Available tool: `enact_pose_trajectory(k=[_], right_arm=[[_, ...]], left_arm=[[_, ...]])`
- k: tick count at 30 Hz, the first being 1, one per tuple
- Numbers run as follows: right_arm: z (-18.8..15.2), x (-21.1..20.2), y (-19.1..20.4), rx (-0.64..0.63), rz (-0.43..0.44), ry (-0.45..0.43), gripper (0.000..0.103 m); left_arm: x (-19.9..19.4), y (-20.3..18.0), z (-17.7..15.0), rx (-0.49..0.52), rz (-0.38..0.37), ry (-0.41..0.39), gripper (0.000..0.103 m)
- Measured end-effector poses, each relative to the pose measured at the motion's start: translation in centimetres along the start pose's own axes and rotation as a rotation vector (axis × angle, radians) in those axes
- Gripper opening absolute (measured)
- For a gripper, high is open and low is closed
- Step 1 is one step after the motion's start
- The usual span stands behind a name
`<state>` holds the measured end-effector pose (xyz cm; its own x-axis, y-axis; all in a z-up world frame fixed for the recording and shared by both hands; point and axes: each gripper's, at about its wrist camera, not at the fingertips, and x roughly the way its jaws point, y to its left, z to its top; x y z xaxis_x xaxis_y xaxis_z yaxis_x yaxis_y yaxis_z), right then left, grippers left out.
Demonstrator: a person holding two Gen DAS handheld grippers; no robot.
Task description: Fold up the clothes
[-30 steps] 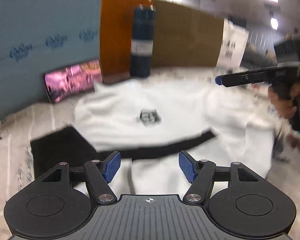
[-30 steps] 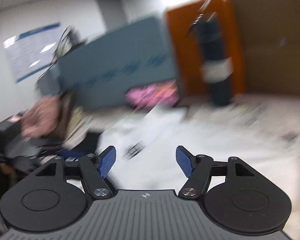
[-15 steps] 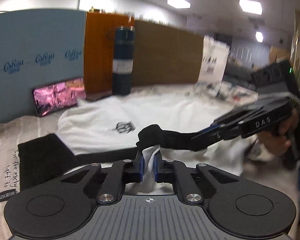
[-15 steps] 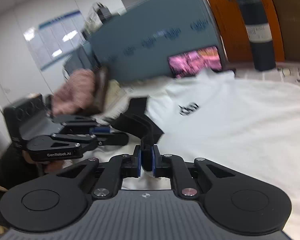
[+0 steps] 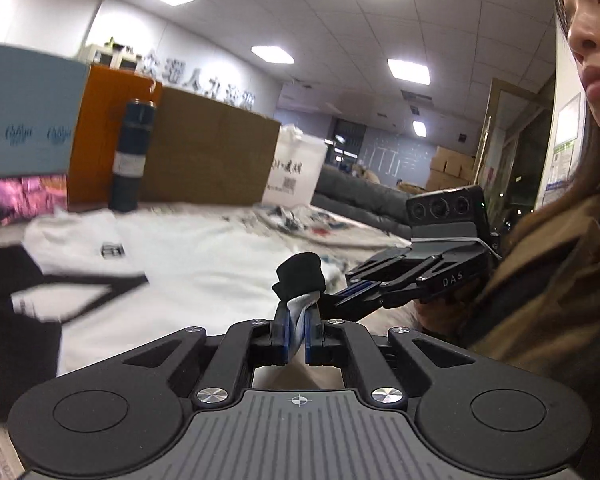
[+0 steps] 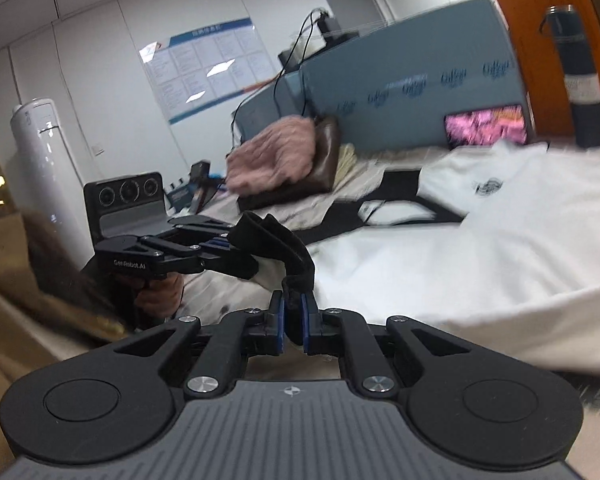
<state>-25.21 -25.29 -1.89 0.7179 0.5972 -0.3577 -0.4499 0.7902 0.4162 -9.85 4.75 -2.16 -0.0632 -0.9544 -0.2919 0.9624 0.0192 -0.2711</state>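
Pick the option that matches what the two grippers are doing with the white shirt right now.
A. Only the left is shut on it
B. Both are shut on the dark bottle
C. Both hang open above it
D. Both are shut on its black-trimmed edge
D: the left gripper and the right gripper each pinch the black-trimmed edge of the white shirt, lifted off the bed.

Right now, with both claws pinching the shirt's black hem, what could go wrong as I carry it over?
1. Each claw, left claw and right claw, grips only a small bunch of the white shirt; it might slip out.
2. The tall bottle stands just behind the collar; dragged fabric could tip it.
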Motion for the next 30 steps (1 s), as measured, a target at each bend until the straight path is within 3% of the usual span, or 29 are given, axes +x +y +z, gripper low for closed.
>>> enact_pose_trajectory(k=[4, 7, 8, 10, 13, 16, 19, 24, 27, 30], right_arm=[[-2.1, 0.5, 0.1, 0.053, 0.022, 0.074, 0.008], [-2.9, 0.7, 0.1, 0.078, 0.048, 0.115, 0.013], [-3.0, 0.6, 0.2, 0.080, 0.054, 0.113, 0.015], [-2.8, 0.0, 0.4, 0.068, 0.043, 0.092, 0.036], [-1.9, -1.9, 0.3, 0.035, -0.025, 0.009, 0.042], [-1.4, -4.9, -0.5, 0.035, -0.140, -0.102, 0.049], [-1.6, -8.0, -2.2, 0.097, -0.338, -0.201, 0.051], [-2.9, -12.8, -5.2, 0.315, -0.650, -0.330, 0.051], [-3.5, -13.8, -6.2, 0.390, -0.708, -0.371, 0.051], [-3.3, -13.1, -7.7, 0.460, -0.750, -0.346, 0.050]], left_arm=[[0.4, -0.1, -1.6, -0.029, 0.005, 0.130, 0.006], [0.3, 0.3, -1.6, -0.028, -0.008, 0.169, 0.007], [0.3, 0.4, -1.6, -0.027, -0.012, 0.181, 0.012], [0.1, 0.5, -1.3, -0.013, -0.017, 0.189, 0.028], [-0.8, 0.6, 0.6, 0.049, -0.009, 0.098, 0.044], [-0.3, 0.9, 2.6, 0.066, 0.016, 0.001, 0.056], [3.1, 0.2, 4.8, 0.140, 0.028, -0.003, 0.057], [12.1, -2.7, 6.8, 0.362, -0.039, 0.113, 0.057], [17.2, -4.7, 6.2, 0.483, -0.070, 0.228, 0.057], [20.5, -5.0, 4.8, 0.556, -0.038, 0.333, 0.057]])
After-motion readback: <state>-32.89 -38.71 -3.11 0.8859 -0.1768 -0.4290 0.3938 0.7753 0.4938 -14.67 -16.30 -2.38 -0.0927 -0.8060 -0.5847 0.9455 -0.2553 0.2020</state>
